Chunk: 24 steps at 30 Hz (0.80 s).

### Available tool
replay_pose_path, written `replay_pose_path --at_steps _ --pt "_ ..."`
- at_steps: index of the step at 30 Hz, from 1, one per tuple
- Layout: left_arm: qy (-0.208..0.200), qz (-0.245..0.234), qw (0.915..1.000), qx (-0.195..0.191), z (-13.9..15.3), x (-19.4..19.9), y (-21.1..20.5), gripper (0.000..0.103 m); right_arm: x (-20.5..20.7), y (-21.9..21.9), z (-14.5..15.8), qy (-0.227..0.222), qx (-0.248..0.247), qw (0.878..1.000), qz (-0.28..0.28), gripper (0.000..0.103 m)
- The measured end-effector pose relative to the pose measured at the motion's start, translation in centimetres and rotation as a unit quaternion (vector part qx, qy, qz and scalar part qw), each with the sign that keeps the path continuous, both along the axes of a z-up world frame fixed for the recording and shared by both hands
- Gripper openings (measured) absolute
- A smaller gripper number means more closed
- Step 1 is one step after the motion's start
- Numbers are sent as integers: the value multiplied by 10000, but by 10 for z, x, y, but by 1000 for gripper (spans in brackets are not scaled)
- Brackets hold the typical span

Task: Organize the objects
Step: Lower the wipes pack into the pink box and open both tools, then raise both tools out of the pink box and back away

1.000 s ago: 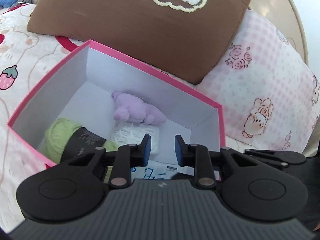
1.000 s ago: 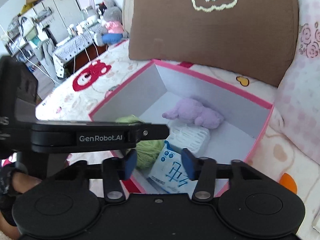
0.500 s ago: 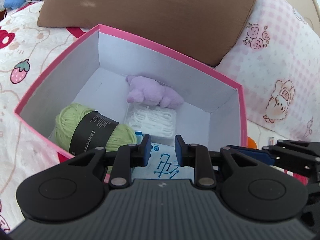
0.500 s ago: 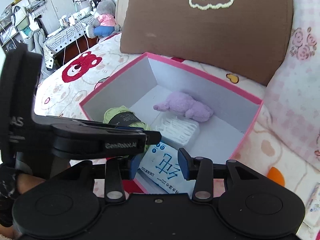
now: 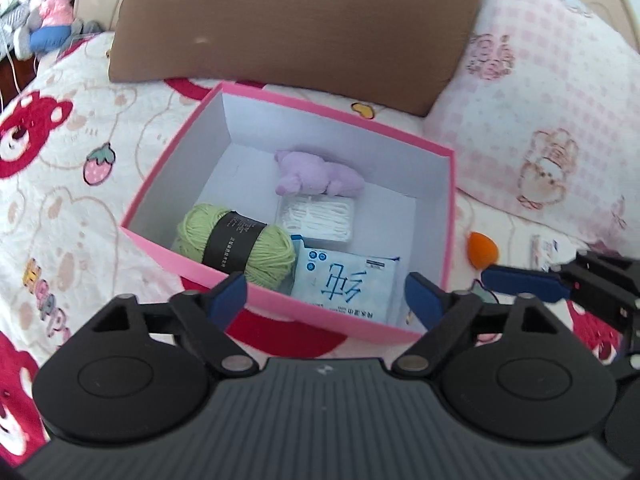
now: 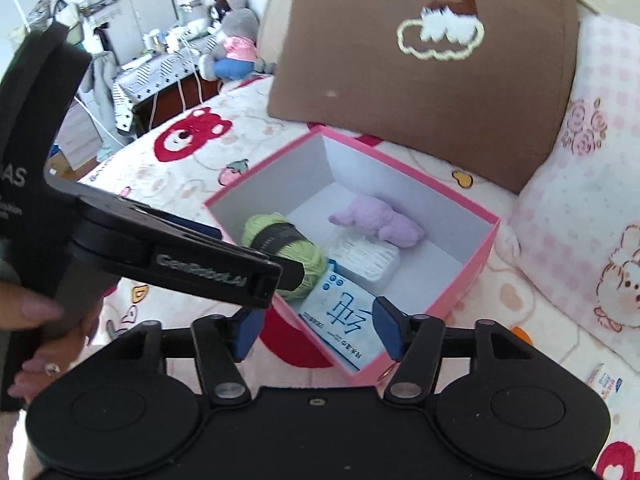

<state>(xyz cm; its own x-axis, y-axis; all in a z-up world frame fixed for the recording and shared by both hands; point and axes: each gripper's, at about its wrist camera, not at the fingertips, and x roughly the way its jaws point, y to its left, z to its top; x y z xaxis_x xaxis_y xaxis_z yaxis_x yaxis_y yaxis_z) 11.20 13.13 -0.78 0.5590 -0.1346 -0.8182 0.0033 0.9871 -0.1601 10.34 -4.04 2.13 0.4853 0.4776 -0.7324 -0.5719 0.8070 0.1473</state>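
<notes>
A pink box [image 5: 280, 304] [image 6: 486, 248] with white inner walls sits on the bed. Inside lie a green yarn ball [image 5: 236, 246] [image 6: 280, 242], a purple plush toy [image 5: 320, 174] [image 6: 378, 220], a white pack of cotton swabs [image 5: 318, 218] [image 6: 366, 254] and a blue-and-white tissue pack [image 5: 344, 284] [image 6: 344, 318]. My left gripper [image 5: 326, 300] hovers above the box's near wall, its jaws opening wide with nothing between them. My right gripper [image 6: 316, 330] also hangs above the near corner, jaws opening and empty. An orange sponge [image 5: 482, 250] lies on the bedspread right of the box.
A brown cushion [image 5: 304, 24] [image 6: 432, 80] and a pink checked pillow [image 5: 552, 120] [image 6: 592, 208] stand behind the box. A small packet [image 6: 604, 380] lies at the right. A plush doll [image 6: 236, 46] and cluttered shelves are far left. A person's hand [image 6: 36, 320] holds the left gripper.
Both grippers rose and drew back from the box. Their jaws, nearly shut before, now stand wide apart. The tissue pack lies free inside the box.
</notes>
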Motion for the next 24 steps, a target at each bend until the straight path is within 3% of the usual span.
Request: replay_pose_path --at_steps 4,11,18,24 --pt "-233 6 9997 122 24 -22 0 93 -14 0 12 -106 -49 9999 104 71" --pt "-377 -368 9984 189 50 -48 -11 99 -41 -8 34 -155 350 9983 444 88" --pt "-316 -310 9983 375 63 -67 -20 99 -73 -16 51 -558 124 9969 537 89" --pt "-315 -666 9954 618 77 -90 -44 102 -90 -36 59 -437 -41 9984 344 91"
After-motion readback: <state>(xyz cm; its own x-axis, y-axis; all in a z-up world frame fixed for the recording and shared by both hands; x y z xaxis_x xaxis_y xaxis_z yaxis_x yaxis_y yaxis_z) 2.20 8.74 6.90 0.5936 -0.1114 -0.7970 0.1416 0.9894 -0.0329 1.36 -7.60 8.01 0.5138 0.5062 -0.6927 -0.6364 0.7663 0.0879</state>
